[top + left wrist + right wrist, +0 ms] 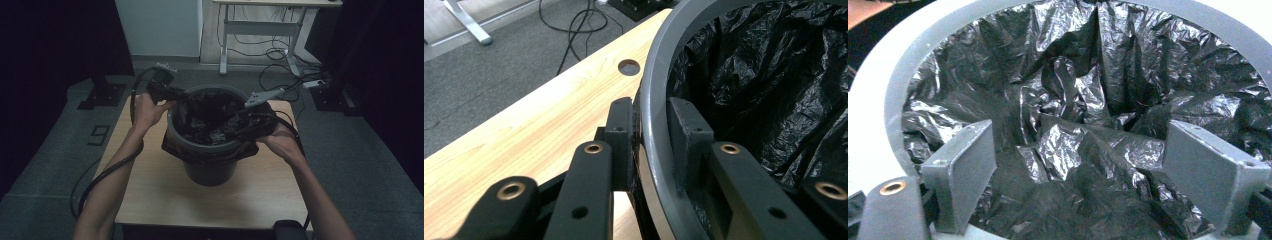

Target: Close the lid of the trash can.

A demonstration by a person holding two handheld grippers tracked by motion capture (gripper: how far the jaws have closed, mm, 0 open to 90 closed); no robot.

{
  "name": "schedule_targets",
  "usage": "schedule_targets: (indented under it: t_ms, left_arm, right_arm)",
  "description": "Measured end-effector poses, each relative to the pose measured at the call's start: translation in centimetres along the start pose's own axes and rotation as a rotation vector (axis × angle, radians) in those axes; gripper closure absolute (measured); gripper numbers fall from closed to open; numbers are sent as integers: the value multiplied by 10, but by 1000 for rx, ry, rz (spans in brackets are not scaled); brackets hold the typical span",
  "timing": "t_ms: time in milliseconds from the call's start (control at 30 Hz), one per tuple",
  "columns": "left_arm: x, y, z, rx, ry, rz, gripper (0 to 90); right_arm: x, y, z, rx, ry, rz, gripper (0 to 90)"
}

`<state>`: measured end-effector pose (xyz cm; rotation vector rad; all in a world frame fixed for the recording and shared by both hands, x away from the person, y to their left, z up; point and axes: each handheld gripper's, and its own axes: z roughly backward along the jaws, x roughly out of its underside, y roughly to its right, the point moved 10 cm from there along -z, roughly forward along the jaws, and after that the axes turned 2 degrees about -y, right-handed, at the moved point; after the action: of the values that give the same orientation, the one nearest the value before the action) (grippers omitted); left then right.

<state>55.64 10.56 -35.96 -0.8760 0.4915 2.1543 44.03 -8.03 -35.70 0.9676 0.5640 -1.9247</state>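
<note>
A grey round bin stands on the wooden table, lined with a crumpled black plastic bag. My left gripper sits at the bin's left rim. In the left gripper view the left gripper straddles that rim, one pad outside and one inside, both pressed to it. My right gripper reaches in over the right rim. In the right gripper view the right gripper stands wide open above the bag's folds, touching nothing.
A round hole pierces the tabletop beyond the bin. A white desk frame and loose cables lie on the carpet behind. A dark stand base is at the left, a black object at the table's front edge.
</note>
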Motion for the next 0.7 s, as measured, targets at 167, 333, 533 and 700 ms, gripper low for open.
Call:
schedule_targets:
  t_ms: [167,333,533,700]
  left_arm:
    - [0,0,0,-6,1,-3,714]
    - [1,0,0,7,12,15,705]
    - [1,-1,0,16,21,23,705]
    - [1,-1,0,23,19,23,705]
  right_arm:
    - [5,1,-2,12,29,7,154]
    - [9,1,-2,2,59,7,218]
    - [12,-4,-6,-40,111,-14,405]
    - [13,-3,-7,-21,81,-8,407]
